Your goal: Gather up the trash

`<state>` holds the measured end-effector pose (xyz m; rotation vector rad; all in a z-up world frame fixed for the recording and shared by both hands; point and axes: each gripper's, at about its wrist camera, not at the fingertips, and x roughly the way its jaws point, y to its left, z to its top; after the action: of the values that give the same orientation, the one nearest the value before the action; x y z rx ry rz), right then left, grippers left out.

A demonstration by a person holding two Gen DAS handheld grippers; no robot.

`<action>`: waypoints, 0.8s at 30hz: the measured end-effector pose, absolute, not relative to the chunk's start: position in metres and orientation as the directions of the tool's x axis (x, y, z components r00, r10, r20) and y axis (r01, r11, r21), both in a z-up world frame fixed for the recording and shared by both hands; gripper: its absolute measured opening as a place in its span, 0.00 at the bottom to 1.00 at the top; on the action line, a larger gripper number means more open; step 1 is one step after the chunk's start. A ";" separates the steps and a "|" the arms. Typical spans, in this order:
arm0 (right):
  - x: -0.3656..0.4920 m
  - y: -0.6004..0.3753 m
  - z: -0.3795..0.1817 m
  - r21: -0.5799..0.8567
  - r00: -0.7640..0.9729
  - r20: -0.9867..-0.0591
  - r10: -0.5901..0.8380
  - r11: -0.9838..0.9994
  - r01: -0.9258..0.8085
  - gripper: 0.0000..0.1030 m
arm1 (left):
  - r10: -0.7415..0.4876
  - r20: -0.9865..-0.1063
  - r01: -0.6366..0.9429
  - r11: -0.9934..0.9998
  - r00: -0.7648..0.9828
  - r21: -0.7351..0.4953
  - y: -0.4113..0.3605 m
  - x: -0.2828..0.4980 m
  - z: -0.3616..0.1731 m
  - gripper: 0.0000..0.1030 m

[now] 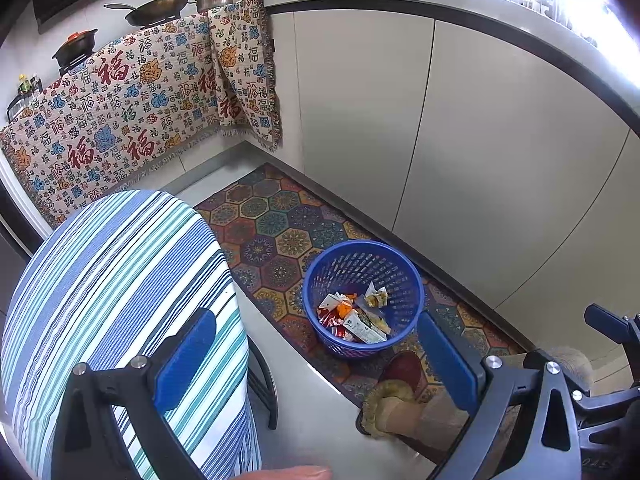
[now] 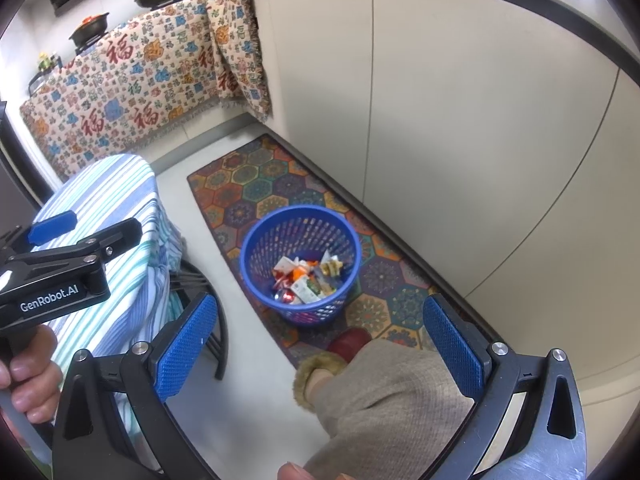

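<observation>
A blue mesh waste basket stands on the patterned rug by the cabinets. Inside it lie several crumpled wrappers and a small carton. My left gripper is open and empty, held above and in front of the basket, beside the striped table. My right gripper hangs open and empty above the floor on the near side of the basket. In the right wrist view the left gripper shows at the left, held by a hand.
A table under a blue-striped cloth stands left, with dark legs below. The person's trouser leg and red slipper rest on the rug. Cabinet doors run along the right. A patterned cloth hangs off the far counter.
</observation>
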<state>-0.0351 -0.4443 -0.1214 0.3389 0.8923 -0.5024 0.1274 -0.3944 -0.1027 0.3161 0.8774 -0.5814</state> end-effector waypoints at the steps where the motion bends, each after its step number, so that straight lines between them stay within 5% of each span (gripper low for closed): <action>1: -0.035 -0.445 -0.121 0.074 0.525 -0.806 -0.273 0.834 0.547 1.00 | -0.346 -0.794 0.596 0.802 0.499 0.025 -0.395 0.127 -0.103 0.99; 24: -0.036 -0.455 -0.123 0.078 0.522 -0.810 -0.268 0.833 0.548 1.00 | -0.349 -0.796 0.603 0.798 0.494 0.024 -0.405 0.126 -0.105 0.99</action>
<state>-0.0357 -0.4549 -0.1230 0.3445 0.8972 -0.5001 0.1257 -0.4050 -0.1047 0.3193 0.8806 -0.5890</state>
